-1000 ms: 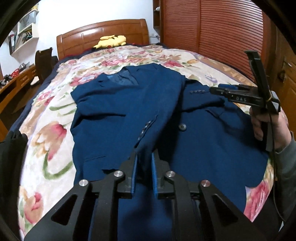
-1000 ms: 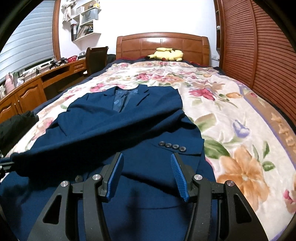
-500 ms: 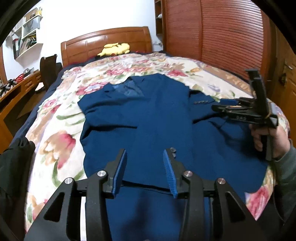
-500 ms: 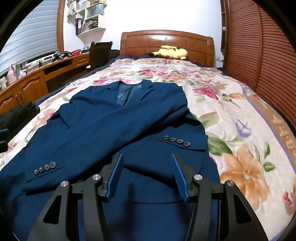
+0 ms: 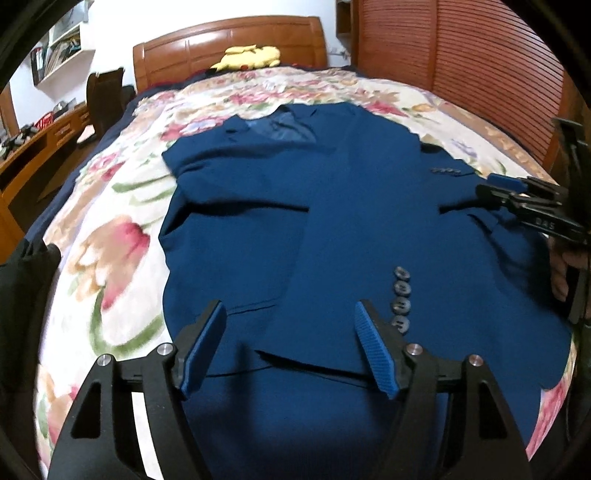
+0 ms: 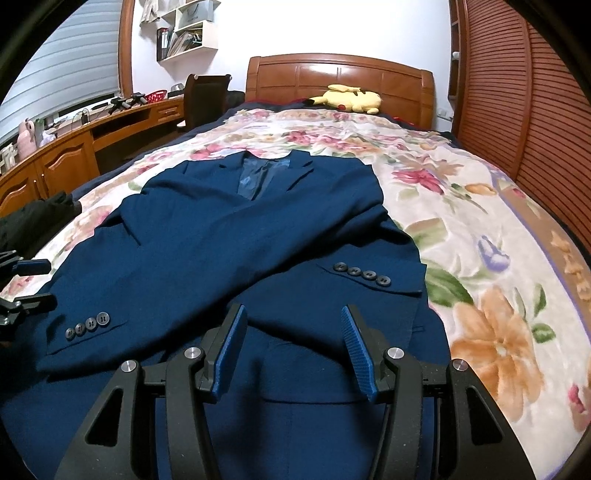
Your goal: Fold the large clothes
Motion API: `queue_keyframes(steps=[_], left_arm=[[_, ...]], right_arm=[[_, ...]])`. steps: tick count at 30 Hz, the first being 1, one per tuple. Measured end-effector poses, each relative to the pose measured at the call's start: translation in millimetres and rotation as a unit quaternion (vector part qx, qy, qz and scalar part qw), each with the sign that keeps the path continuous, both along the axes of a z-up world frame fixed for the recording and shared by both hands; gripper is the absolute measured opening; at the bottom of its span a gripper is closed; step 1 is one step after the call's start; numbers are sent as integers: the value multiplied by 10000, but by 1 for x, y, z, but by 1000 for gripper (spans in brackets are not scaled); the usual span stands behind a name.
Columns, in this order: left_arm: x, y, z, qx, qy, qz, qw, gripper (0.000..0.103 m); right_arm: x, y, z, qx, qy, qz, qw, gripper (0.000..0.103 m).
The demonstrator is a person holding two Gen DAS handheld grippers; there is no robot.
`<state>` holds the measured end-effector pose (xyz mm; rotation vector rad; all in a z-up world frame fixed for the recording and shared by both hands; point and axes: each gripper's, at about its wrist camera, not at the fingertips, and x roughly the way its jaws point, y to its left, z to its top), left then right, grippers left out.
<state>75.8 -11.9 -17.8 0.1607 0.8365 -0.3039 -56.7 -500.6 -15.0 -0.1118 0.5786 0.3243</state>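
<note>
Left tool [image 5: 288,347] hovering spread, gripping nothing, navy blazer [image 5: 332,221] lying ahead on bed [image 5: 110,240]. Right tool [image 6: 293,347] likewise spread, sleeves crossing just ahead.

**A lived-in bedroom at home**

This is a bedroom in a private home. A wide bed [image 6: 461,236] fills the room, spread with a flowered blanket [image 5: 110,258] and backed by a polished wooden headboard [image 6: 340,79]. A yellow stuffed toy [image 6: 347,99] lies at the head of the bed. Down one side runs a long wooden desk [image 6: 74,155] with cabinet doors and small clutter on top, and a dark chair [image 6: 205,96] stands at it. Wall shelves [image 6: 184,33] above hold books and boxes. On the other side stand slatted wooden wardrobe doors [image 6: 517,110]. A suit jacket [image 6: 240,236] lies flat on the blanket.
</note>
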Motion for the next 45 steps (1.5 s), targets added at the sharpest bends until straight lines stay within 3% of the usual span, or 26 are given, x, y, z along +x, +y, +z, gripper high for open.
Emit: queue_keyframes(steps=[18,25,29,37,45], left_arm=[[1,9,-12,44,200,115,9997,73],[-27,41,1,29,80,180,9998,73],[-50,61,4,-24,22,199,9998,73],[-84,75,-5,-71,70,100,9999,73],[-102,78,-23,-7,193,119,9997,73]], right_arm=[[-2,3,0,-45,65,92,9999,55],[-34,-21,0,-32,87,112,9999,55],[-60,-42,-10,-379,235,30,9990,55],[-105,-77,-21,-979,476,-314,9936,55],[-122,-92,-20,-912,726,-481,9920,55]])
